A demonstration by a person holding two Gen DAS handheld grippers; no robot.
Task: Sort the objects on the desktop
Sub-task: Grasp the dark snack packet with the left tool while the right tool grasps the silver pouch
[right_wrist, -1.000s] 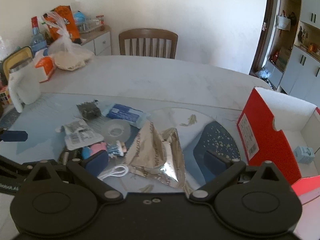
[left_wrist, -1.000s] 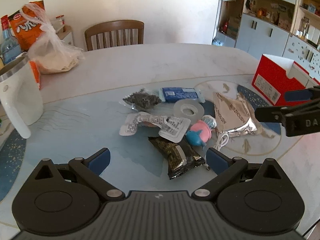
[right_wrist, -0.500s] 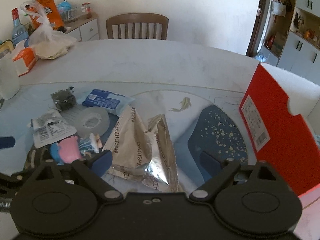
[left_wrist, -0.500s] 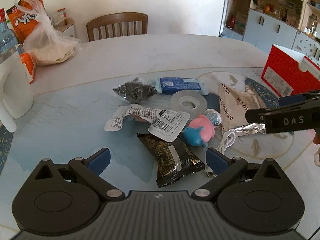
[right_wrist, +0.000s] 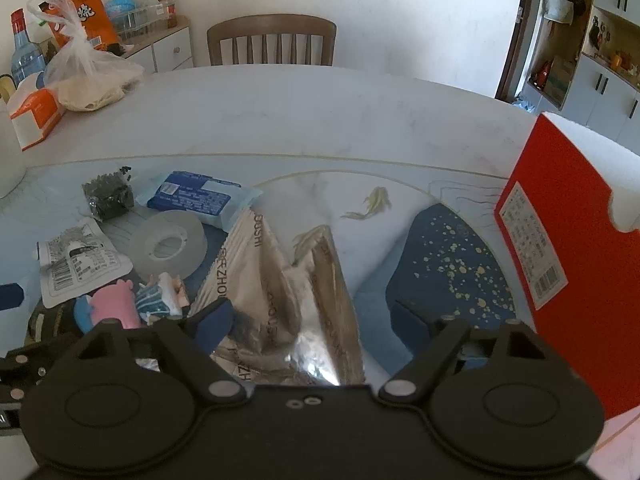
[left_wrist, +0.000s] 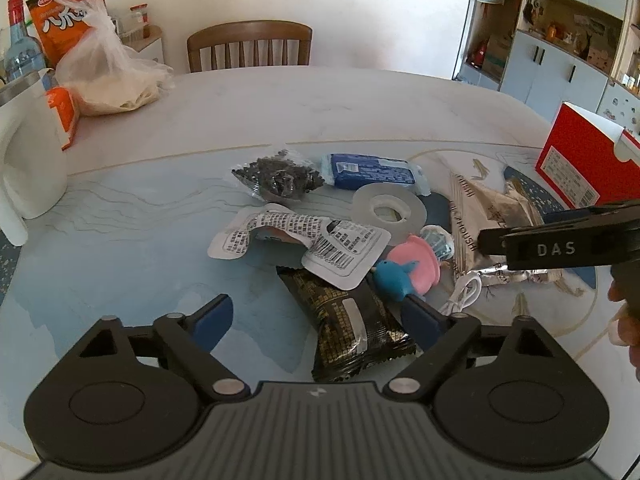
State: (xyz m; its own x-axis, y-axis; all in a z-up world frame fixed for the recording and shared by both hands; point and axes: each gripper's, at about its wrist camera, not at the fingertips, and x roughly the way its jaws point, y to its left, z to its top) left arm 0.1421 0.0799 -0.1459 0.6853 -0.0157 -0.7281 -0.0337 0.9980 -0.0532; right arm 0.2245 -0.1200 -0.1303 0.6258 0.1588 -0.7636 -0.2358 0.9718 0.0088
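Note:
A pile of small items lies on the blue patterned mat. My left gripper (left_wrist: 316,316) is open, its fingers on either side of a black snack pack (left_wrist: 344,320). Beyond it lie a white labelled pouch (left_wrist: 304,240), a pink and blue toy (left_wrist: 404,268), a white cable (left_wrist: 466,294), a tape roll (left_wrist: 388,208), a blue tissue pack (left_wrist: 372,170) and a bag of dark seeds (left_wrist: 280,176). My right gripper (right_wrist: 312,320) is open, low over a crumpled silver foil bag (right_wrist: 296,292) that lies between its fingers. A red box (right_wrist: 560,240) stands open at the right.
A white jug (left_wrist: 24,160), an orange carton (left_wrist: 64,116) and a filled plastic bag (left_wrist: 108,76) stand at the table's far left. A wooden chair (left_wrist: 250,46) is behind the table. Cabinets line the right wall.
Both grippers have moved forward and down toward the pile. The foil bag now sits between the right fingers, and the black snack pack between the left ones.

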